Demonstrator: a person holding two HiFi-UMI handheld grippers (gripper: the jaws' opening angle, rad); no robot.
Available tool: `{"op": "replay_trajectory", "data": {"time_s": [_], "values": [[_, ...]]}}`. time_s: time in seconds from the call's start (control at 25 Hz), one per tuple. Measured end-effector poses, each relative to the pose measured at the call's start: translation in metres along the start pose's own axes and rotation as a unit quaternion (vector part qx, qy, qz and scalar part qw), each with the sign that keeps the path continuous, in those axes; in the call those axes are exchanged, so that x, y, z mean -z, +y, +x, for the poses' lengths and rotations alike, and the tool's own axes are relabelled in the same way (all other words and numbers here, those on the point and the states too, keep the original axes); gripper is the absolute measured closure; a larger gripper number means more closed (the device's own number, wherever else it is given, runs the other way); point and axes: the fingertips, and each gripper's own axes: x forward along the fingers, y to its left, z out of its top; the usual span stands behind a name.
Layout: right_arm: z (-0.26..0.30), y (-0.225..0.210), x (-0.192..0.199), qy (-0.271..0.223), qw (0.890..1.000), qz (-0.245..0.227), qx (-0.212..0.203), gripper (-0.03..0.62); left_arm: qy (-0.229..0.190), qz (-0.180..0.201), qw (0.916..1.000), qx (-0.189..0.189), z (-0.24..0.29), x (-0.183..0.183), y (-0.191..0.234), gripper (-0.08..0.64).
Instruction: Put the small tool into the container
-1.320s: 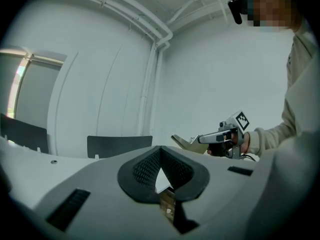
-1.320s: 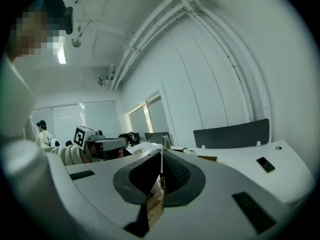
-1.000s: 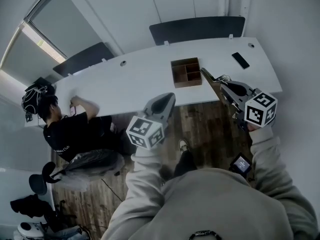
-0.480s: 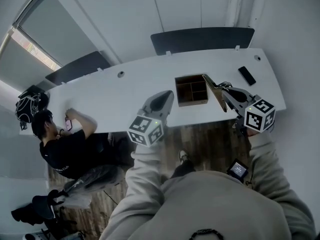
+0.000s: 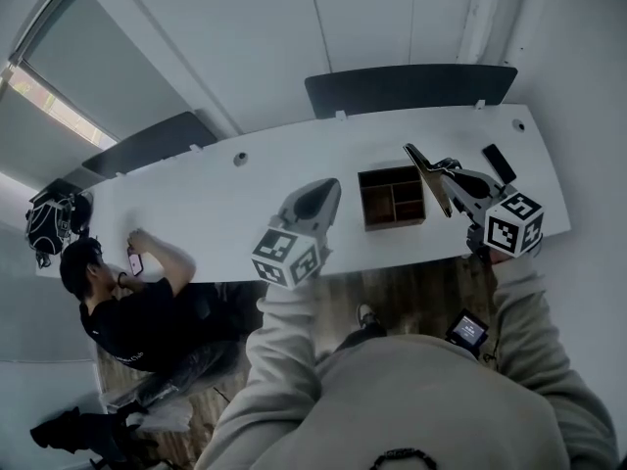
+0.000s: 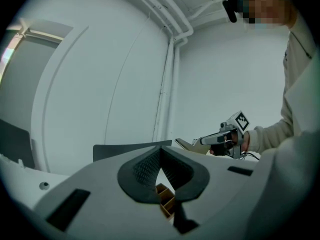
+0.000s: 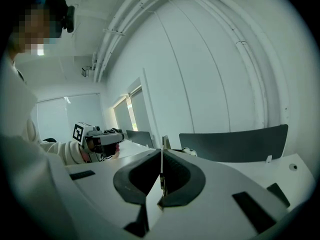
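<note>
Beside container (image 5: 392,196), thin flat tan tool (image 5: 427,176), R gripper (image 5: 447,167) clamped

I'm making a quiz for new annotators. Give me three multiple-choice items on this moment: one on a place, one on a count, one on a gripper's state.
1. Where does the wooden container stand? A) on the floor B) on the white table C) on a chair
2. How many dark chair backs stand behind the table? A) two B) four C) none
3. The right gripper is A) open and empty B) shut on a phone C) shut on the small tool
Answers: 1 B, it rests on the tabletop; 2 A, two backs show beyond the far edge; 3 C, its jaws pinch the thin tool.
</note>
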Motion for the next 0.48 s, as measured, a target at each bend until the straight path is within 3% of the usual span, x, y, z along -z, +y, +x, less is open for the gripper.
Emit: {"op": "replay_trajectory", "data": {"time_s": [0.28,0.48], "values": [[0.035,-0.015,0.004,0.011,1.000,0.007,0.022,0.571,-0.008,-0.014,0.9995,0.027,0.034,0.002,0.034,0.565],[0.046,-0.027,0.003,0.017,1.000,0.002,0.015,0.571,-0.004,-0.016,0.9993,0.033,0.044,0.007,0.042,0.565]]}}
